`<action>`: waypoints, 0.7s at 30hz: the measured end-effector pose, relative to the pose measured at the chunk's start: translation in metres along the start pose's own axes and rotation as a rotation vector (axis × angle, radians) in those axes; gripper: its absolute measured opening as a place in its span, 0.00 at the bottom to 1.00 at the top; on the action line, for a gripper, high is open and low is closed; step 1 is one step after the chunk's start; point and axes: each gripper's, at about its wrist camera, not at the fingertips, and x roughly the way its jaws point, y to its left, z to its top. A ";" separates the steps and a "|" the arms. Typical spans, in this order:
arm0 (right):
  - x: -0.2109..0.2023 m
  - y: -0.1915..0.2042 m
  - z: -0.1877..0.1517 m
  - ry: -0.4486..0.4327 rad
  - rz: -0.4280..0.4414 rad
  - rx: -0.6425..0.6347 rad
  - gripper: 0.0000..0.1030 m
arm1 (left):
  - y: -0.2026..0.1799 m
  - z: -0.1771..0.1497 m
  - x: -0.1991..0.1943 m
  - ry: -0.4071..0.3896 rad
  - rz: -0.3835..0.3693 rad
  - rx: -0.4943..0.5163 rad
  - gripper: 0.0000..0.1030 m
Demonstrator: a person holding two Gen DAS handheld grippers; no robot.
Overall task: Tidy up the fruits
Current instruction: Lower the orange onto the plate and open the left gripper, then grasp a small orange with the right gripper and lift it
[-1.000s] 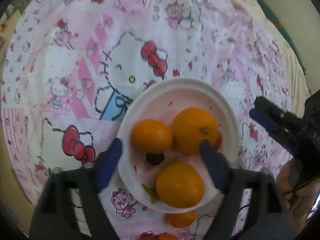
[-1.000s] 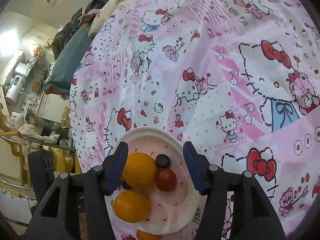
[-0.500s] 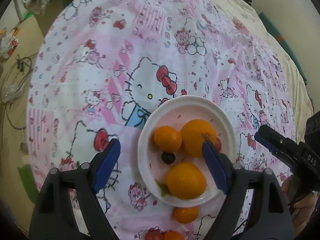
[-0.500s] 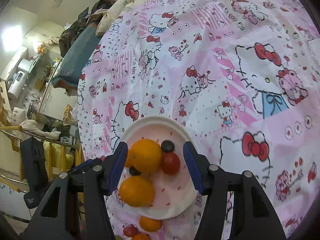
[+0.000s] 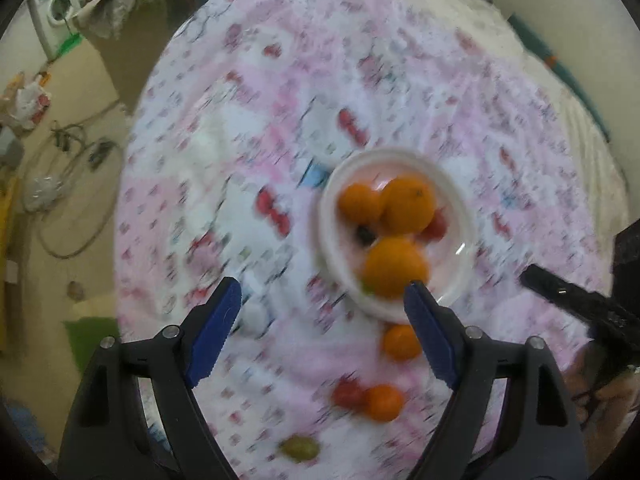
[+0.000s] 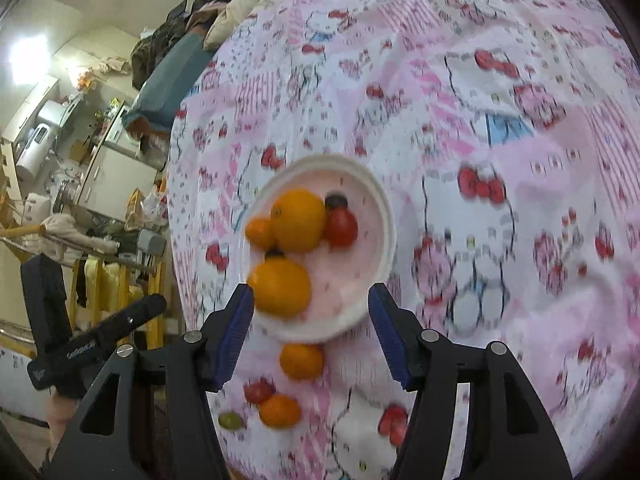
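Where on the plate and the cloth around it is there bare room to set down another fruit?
The plate is bare on its side past the tomato; its other side is crowded with oranges. The cloth beyond the plate lies free; loose fruit crowds its near edge.

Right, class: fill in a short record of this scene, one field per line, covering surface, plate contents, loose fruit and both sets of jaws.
surface: pink cartoon-print cloth
plate: three oranges, a red tomato, small dark fruits
loose fruit: two oranges, a tomato, a green grape, near the plate
left gripper: jaws open, empty
right gripper: jaws open, empty
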 end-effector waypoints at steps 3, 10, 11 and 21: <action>0.006 0.005 -0.026 0.053 0.001 -0.024 0.61 | 0.006 -0.019 0.001 0.044 -0.018 -0.024 0.79; 0.036 0.026 -0.086 0.172 -0.049 -0.148 0.61 | 0.001 -0.051 -0.002 0.081 -0.049 -0.011 0.79; 0.039 0.029 -0.093 0.183 -0.049 -0.164 0.63 | 0.003 -0.054 -0.002 0.080 -0.046 -0.016 0.79; 0.077 0.068 -0.126 0.224 -0.121 -0.412 0.81 | 0.027 -0.053 -0.003 0.075 -0.089 -0.159 0.79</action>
